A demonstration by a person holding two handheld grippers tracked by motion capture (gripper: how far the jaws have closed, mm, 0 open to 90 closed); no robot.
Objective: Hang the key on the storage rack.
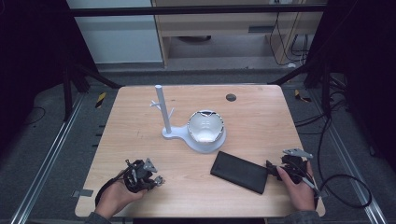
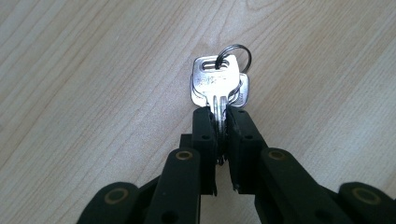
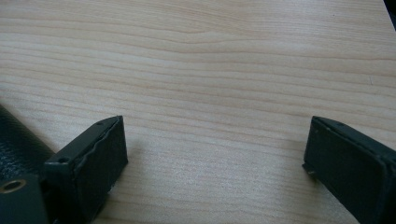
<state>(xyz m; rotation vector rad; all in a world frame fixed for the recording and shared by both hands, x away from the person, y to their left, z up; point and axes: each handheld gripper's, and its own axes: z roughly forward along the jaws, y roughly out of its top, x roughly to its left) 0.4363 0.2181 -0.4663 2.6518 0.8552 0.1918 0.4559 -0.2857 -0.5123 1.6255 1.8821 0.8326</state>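
Note:
Silver keys (image 2: 217, 84) on a split ring are pinched by their blades in my left gripper (image 2: 220, 114), which is shut on them just above the wooden table (image 2: 93, 70). In the high view the left gripper (image 1: 154, 179) is at the front left, with the keys (image 1: 160, 180) at its tip. At the front right, my right gripper (image 1: 272, 170) points at the end of a flat black case (image 1: 239, 171). The right gripper (image 3: 215, 144) is open with only bare wood between its jaws, and the case's edge (image 3: 14, 144) lies to their left.
A white stand (image 1: 161, 109) with a pole and small pegs rises mid-table; its base holds a rounded white bowl-like piece (image 1: 205, 126). A dark round grommet (image 1: 230, 97) is set near the far edge. Cables trail off the right side.

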